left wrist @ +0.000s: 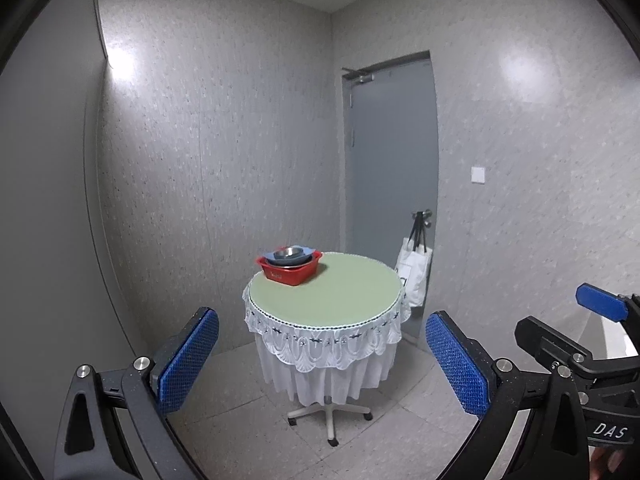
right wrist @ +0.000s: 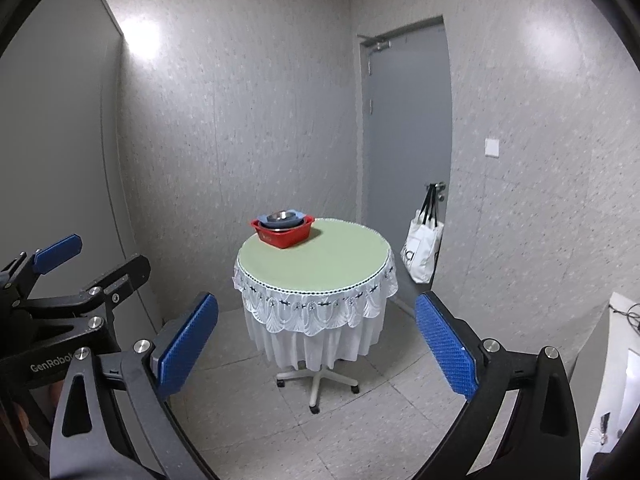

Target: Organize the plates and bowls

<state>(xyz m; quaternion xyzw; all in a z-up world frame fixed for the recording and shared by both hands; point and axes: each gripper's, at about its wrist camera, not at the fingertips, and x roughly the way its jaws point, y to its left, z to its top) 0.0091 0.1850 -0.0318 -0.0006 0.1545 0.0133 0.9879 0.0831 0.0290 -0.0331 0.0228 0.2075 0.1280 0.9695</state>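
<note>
Grey walls and a closed door [left wrist: 390,184] enclose a round table [left wrist: 344,296] with a lace cloth. At its far left edge sits a red tub [left wrist: 289,270] with a steel bowl [left wrist: 290,254] nested on blue dishes [right wrist: 280,218]. Both the left gripper [left wrist: 320,364] and right gripper [right wrist: 316,344] hang well short of it, jaws spread and empty. Judging by that, sorting looks unstarted.

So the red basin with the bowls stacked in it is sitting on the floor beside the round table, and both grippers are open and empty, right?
Not quite. The red basin with the bowls stacked in it sits on the round table, near its far left edge, not on the floor; the right wrist view shows this plainly. The rest holds: the left gripper and right gripper are both open and empty.
</note>
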